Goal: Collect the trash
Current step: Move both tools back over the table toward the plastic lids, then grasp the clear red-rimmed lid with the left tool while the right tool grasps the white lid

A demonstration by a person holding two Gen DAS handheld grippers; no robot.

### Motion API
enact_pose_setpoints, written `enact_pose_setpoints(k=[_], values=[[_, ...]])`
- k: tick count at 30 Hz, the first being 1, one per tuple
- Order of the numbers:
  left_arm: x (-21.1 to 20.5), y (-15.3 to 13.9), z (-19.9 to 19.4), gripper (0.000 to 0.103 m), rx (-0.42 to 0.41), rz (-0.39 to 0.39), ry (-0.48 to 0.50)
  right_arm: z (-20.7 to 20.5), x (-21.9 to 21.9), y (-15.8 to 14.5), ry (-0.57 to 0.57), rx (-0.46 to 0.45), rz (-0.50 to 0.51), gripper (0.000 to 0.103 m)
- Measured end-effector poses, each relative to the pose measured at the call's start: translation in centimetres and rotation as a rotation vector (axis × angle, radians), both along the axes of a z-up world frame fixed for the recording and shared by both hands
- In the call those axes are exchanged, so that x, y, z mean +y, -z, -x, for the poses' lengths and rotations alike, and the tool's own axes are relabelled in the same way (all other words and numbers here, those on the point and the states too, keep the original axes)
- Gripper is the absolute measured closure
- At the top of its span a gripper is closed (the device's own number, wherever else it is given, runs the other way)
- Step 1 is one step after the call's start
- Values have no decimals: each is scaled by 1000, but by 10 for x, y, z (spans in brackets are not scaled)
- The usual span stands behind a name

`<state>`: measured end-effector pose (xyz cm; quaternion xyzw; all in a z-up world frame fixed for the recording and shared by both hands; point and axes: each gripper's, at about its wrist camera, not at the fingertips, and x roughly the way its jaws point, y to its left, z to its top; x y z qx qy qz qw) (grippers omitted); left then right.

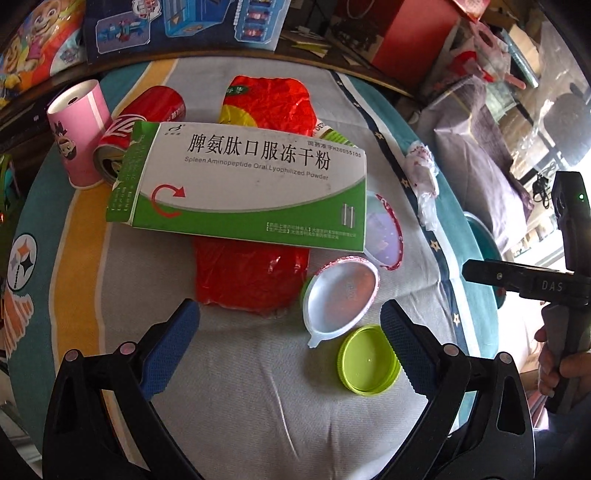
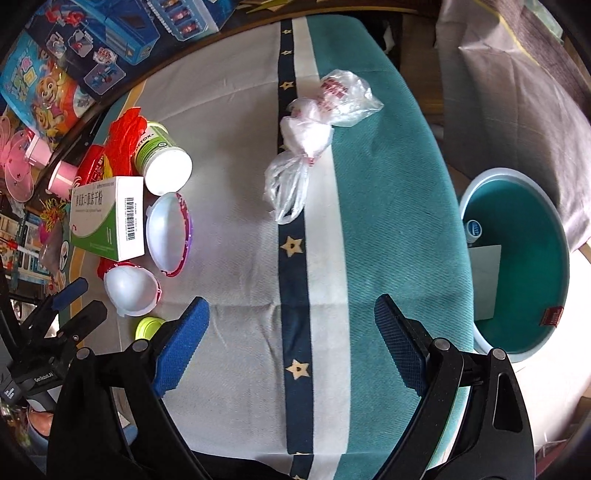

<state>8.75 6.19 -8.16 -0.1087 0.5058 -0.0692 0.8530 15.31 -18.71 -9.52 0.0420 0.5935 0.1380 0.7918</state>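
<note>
Trash lies on a striped cloth (image 2: 240, 155). A white-and-green medicine box (image 1: 251, 188) rests on a red wrapper (image 1: 255, 284), with a red cola can (image 1: 140, 125) and a pink paper cup (image 1: 79, 136) behind it. Nearer lie a white plastic lid (image 1: 341, 301), a clear red-rimmed lid (image 1: 384, 232) and a lime-green cap (image 1: 369, 360). My left gripper (image 1: 288, 332) hangs open over the cloth, the green cap just inside its right finger. My right gripper (image 2: 291, 332) is open over the dark star stripe, holding nothing. A knotted plastic bag (image 2: 314, 136) lies ahead of it.
A teal bin (image 2: 495, 173) stands beyond the table's right edge with a paper sheet inside. A white-and-green jar (image 2: 162, 158) lies on its side by the box. Toy boxes (image 1: 177, 26) line the far side. A hand (image 1: 561, 365) grips the right tool's handle.
</note>
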Motion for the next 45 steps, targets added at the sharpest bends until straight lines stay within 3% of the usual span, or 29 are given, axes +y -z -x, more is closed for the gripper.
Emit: enact_pose_setpoints(k=[4, 7, 9, 14, 19, 24, 27, 28, 29, 35, 37, 39, 40, 45], values=[[-4, 1, -2, 20, -5, -9, 21, -8, 14, 2, -3, 16, -3, 16], [-11, 4, -5, 53, -4, -9, 49, -14, 22, 4, 4, 27, -10, 16], [-14, 5, -5, 59, -5, -2, 72, -18, 28, 6, -1, 35, -14, 16], [-17, 11, -8, 60, 8, 16, 96, -25, 46, 7, -22, 29, -3, 18], [-10, 17, -9, 60, 23, 33, 84, -40, 68, 13, -44, 33, -39, 44], [-9, 17, -9, 59, 23, 39, 90, -51, 88, 22, -74, 20, -41, 56], [-10, 17, -8, 59, 24, 31, 94, -52, 96, 23, -105, -19, -22, 73], [-11, 16, -9, 58, 25, 27, 95, -52, 97, 25, -110, -10, -20, 90], [-12, 16, -9, 58, 26, 21, 96, -51, 96, 24, -111, -25, -13, 94], [-24, 12, -9, 52, 17, -41, 112, -42, 80, 24, -108, -24, -26, 96], [-29, 11, -9, 59, 6, -88, 113, -37, 72, 25, -98, -22, -26, 96], [-33, 12, -10, 89, 10, -108, 117, -34, 64, 25, -82, -15, -36, 96], [-35, 12, -11, 96, 15, -105, 120, -31, 60, 25, -75, -14, -39, 96], [-45, 9, -6, 98, 4, -135, 126, -21, 41, 20, -44, -17, -75, 96]])
